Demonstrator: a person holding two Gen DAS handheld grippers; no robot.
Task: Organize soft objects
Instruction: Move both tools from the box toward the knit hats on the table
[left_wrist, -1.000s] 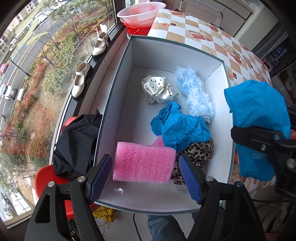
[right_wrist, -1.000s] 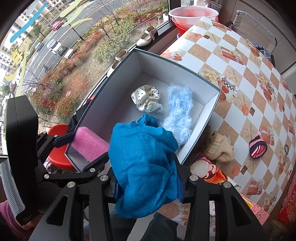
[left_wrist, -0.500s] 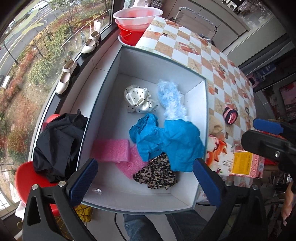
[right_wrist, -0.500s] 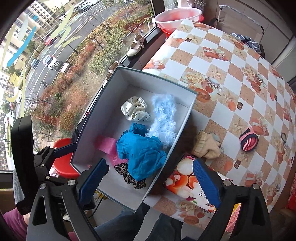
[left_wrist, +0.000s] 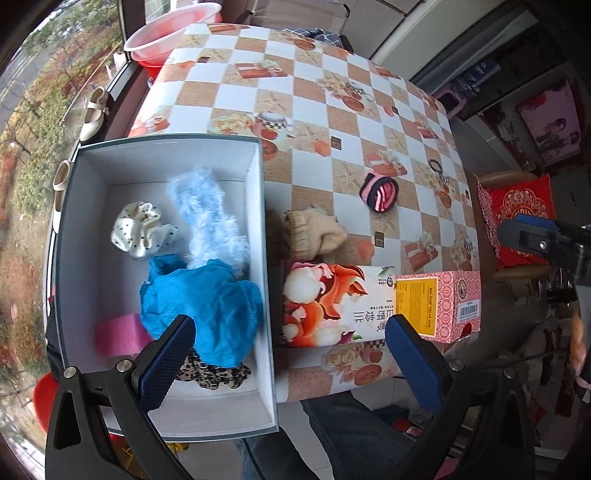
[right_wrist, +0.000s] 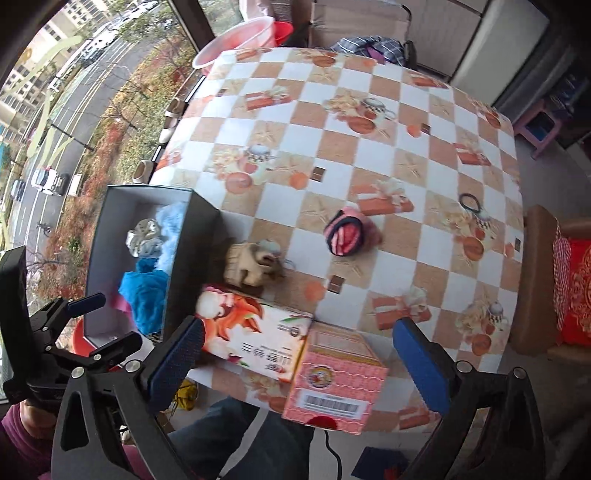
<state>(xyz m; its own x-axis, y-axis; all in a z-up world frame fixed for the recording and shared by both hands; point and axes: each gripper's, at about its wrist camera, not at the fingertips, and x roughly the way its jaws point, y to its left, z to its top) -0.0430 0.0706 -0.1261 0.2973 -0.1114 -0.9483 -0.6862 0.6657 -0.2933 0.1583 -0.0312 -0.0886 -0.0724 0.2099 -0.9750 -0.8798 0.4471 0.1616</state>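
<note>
A white open box (left_wrist: 264, 236) (right_wrist: 184, 254) sits at the table's left edge. It holds a blue cloth (left_wrist: 207, 302) (right_wrist: 144, 295), a pale blue fluffy piece (left_wrist: 208, 218), a white dotted scrunchie (left_wrist: 140, 230), a pink fuzzy piece (left_wrist: 118, 334) and a leopard-print piece (left_wrist: 214, 373). On the table lie a beige knit item (left_wrist: 314, 232) (right_wrist: 247, 266) and a pink-and-black striped item (left_wrist: 380, 190) (right_wrist: 343, 232). My left gripper (left_wrist: 291, 360) is open and empty, above the box's near right corner. My right gripper (right_wrist: 299, 363) is open and empty over the cartons.
A picture-printed carton (left_wrist: 332, 304) (right_wrist: 255, 338) and a pink carton (left_wrist: 439, 302) (right_wrist: 332, 380) lie at the table's front edge. A black hair tie (right_wrist: 470, 202) lies far right. Red basins (left_wrist: 170, 33) stand at the far left corner. A red cushion (left_wrist: 521, 218) is right of the table.
The right gripper opened and dropped the blue cloth into the box, then swung right over the table. The left gripper let the pink fuzzy piece fall into the box and also swung right.
</note>
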